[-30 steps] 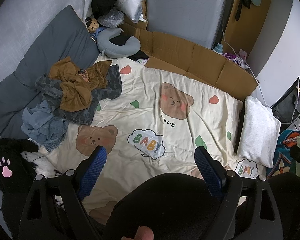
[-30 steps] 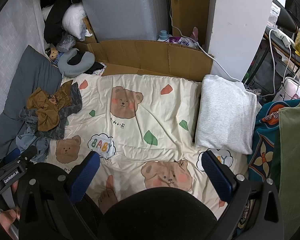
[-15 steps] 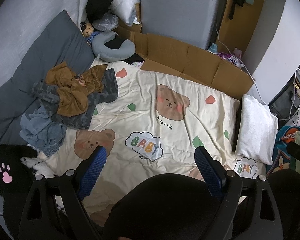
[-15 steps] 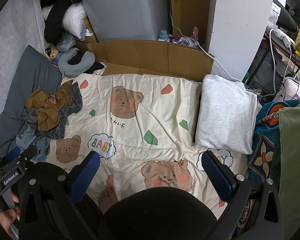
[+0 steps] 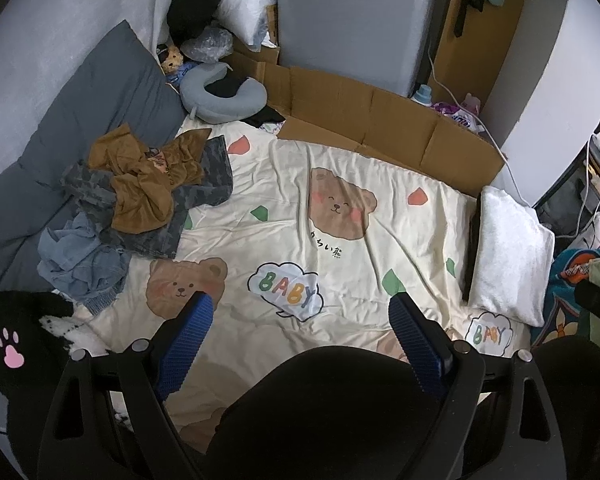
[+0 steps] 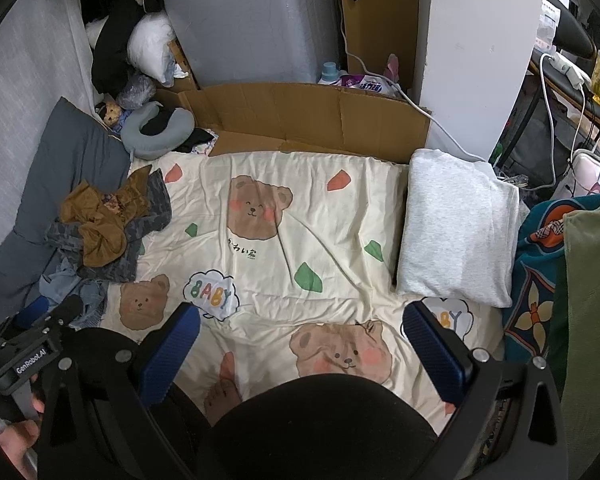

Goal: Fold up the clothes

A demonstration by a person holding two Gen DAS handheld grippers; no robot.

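Two grippers, left and right, spread wide and empty above bear-print sheet, left camera's view shifted slightly, crumpled clothes pile unmoved at ten o'clock.

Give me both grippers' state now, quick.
Left gripper: open, holding nothing.
Right gripper: open, holding nothing.

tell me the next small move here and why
Probably swing the left gripper toward the clothes pile and take the brown top. Both grippers, right too, hang open and empty over the bare sheet, and that top lies uppermost.
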